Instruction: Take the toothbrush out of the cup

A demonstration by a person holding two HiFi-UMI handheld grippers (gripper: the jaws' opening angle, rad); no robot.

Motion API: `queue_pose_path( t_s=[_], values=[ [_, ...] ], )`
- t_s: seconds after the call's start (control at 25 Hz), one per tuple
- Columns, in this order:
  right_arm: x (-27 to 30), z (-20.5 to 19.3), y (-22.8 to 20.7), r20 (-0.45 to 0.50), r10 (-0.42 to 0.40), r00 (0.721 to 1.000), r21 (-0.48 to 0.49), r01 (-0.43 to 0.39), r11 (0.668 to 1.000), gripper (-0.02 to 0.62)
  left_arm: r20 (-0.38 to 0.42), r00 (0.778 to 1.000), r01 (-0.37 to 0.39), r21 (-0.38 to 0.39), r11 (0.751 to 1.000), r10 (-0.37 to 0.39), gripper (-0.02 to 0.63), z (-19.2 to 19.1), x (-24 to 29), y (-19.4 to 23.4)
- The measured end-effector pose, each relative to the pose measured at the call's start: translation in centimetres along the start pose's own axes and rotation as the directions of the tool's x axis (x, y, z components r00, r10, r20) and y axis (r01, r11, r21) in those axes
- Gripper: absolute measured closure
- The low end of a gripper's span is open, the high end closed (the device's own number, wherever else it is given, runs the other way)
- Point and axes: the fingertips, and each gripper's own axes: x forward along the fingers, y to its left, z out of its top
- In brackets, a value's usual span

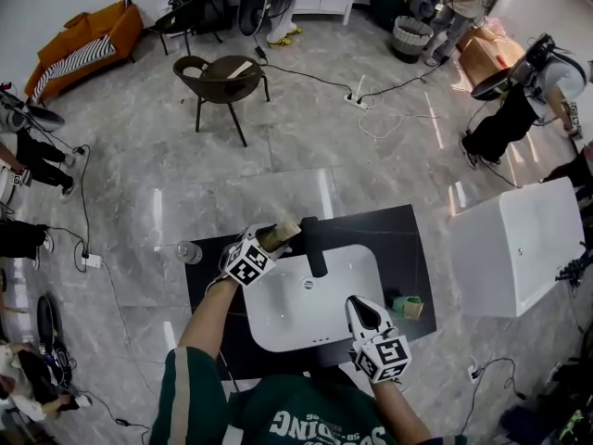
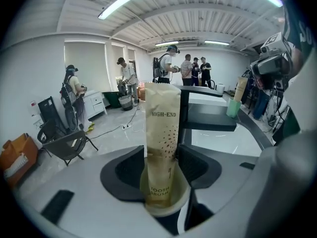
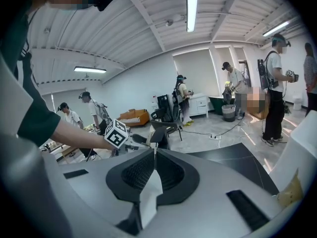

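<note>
While the left tongs (image 2: 162, 150) stand spread around the cup (image 2: 166, 208) at the sink's (image 1: 347, 281) upper left, the right tongs (image 3: 154, 151) are clenched empty. The pouched toothbrush (image 2: 162, 118) stands upright inside the cup, probably light, crinkly and slippery; pinch its upper half.

Tally.
- Grippers: 2, left gripper (image 1: 271, 241) and right gripper (image 1: 355, 304).
- Cups: 2, one pale cup (image 2: 163, 202) and one green cup (image 1: 406, 306) at the desk's (image 1: 408, 239) right edge.
- Toothbrush packet (image 2: 162, 133): 1.
- Sink (image 1: 278, 323): 1.
- Black tap (image 1: 315, 248): 1.
- Clear bottle (image 1: 188, 251): 1, by the desk's far left corner.
- On the floor: 1 chair (image 1: 220, 80), 1 orange sofa (image 1: 88, 44), 1 white box (image 1: 519, 248).
</note>
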Motion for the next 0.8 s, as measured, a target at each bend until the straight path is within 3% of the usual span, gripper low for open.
queue_pose_path(
  t_s=[0.12,0.48,0.8],
  values=[
    [0.2,0.1,0.3,-0.004,0.0,1.0,0.001,0.0,1.0,0.551,0.005,1.0,-0.001,0.005,1.0,0.001,0.428,0.3,-0.3,0.3],
    [0.1,0.1,1.0,0.017,0.019,1.0,0.029,-0.02,0.999,0.551,0.116,0.992,-0.052,-0.048,0.997,0.057,0.436,3.3,-2.9,1.2],
    [-0.7,0.9,1.9,0.051,0.064,0.997,0.027,-0.066,0.997,0.551,0.233,0.961,-0.13,-0.109,0.986,0.152,0.436,7.6,-7.3,2.6]
  ],
)
